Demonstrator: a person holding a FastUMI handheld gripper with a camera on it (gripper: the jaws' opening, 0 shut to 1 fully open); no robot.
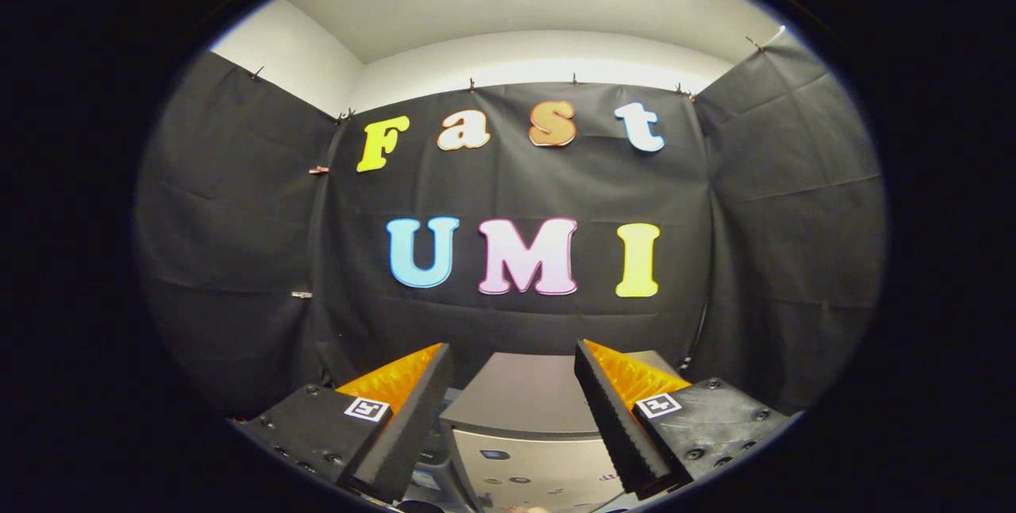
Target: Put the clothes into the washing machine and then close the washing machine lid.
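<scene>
My gripper [514,358] stands open, its two fingers spread wide with nothing between them. Between and just beyond the fingers I see the grey top of the washing machine [524,398], with its lighter front panel [532,461] below carrying a few small marks. Whether the lid is up or down I cannot tell from here. No clothes are in sight.
Black cloth walls [238,259] close the booth on the left, back and right behind the machine. A dark cable [698,330] runs down the back right corner. White wall and ceiling show above the cloth.
</scene>
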